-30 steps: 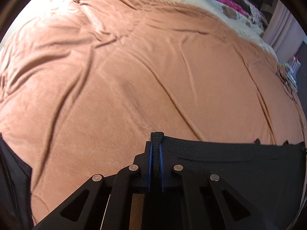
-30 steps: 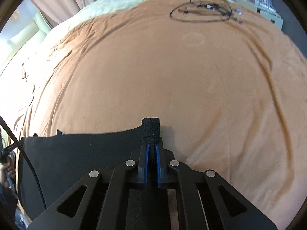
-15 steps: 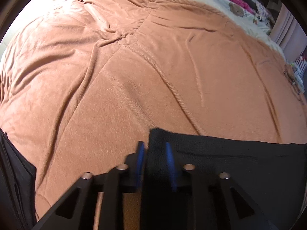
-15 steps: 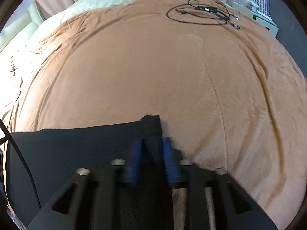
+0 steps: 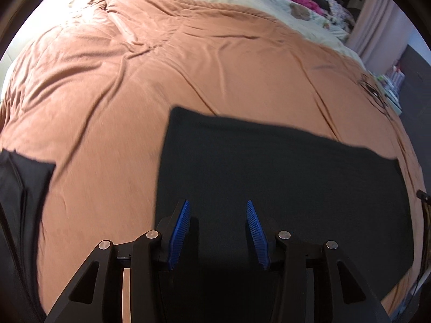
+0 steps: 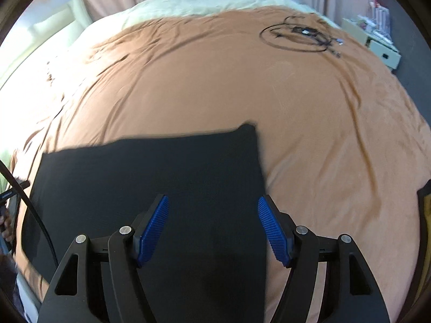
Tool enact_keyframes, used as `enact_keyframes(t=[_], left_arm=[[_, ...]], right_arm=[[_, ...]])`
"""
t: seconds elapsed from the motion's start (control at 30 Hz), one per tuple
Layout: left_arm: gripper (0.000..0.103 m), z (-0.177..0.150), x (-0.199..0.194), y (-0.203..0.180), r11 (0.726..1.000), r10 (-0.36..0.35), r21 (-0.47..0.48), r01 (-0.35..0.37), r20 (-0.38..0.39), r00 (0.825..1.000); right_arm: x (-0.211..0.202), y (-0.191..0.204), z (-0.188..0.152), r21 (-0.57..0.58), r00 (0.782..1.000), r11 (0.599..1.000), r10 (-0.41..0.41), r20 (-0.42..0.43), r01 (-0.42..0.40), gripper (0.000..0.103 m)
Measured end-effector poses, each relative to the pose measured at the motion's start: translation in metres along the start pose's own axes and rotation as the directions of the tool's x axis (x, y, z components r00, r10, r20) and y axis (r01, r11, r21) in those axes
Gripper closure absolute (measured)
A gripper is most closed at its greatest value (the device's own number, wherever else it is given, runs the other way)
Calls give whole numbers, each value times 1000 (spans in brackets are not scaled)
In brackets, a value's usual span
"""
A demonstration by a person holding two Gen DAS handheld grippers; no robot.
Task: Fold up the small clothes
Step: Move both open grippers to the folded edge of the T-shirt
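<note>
Partly cut off: black garment (image 5: 282, 177) ran under both camera mounts, near edge hidden. It lay flat on the brown bed cover (image 5: 188, 75), beneath the left hand-held gripper (image 5: 216, 231) and right hand-held gripper (image 6: 212, 226), both released, jaws spread, empty.

No readable text anywhere; a small white mark on the black cable (image 6: 8, 194) is perhaps lettering, too blurred.

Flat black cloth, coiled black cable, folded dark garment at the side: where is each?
Flat black cloth (image 5: 282, 177): left wrist view, its middle.
Coiled black cable (image 6: 299, 39): right wrist view, the loop's centre, far on the bedspread.
Folded dark garment (image 5: 18, 183): left wrist view, its top layer.
</note>
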State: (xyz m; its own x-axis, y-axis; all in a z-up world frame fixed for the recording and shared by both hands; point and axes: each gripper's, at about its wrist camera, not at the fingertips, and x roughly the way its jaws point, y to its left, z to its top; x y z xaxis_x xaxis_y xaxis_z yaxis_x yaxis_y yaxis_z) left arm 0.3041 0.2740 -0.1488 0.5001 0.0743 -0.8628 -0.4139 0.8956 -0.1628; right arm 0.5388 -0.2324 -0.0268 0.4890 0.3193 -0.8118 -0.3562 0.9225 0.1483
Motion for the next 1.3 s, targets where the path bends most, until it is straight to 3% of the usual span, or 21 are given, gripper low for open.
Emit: enact_keyframes(t=[0.13, 0.33, 0.73, 0.93, 1.1, 1.3], left_arm=[[56, -37, -10, -12, 999, -33, 13, 33, -16, 999], [56, -87, -14, -18, 999, -12, 44, 15, -62, 998], [57, -140, -36, -5, 999, 9, 51, -6, -60, 998], [56, -152, -54, 5, 1000, -5, 27, 6, -69, 998], [56, -154, -78, 22, 1000, -10, -21, 9, -23, 1000], [57, -156, -89, 68, 982, -77, -171, 78, 10, 997]], right_arm=[[-9, 7, -23, -57, 999, 998, -2, -37, 0, 36], [-25, 16, -57, -83, 997, 996, 10, -80, -17, 36], [-38, 7, -129, -68, 983, 993, -110, -148, 100, 36], [-59, 0, -153, -21, 986, 996, -84, -141, 81, 36], [-86, -23, -167, 81, 996, 996, -15, -83, 22, 36], [-98, -67, -193, 276, 993, 955, 115, -14, -107, 36]])
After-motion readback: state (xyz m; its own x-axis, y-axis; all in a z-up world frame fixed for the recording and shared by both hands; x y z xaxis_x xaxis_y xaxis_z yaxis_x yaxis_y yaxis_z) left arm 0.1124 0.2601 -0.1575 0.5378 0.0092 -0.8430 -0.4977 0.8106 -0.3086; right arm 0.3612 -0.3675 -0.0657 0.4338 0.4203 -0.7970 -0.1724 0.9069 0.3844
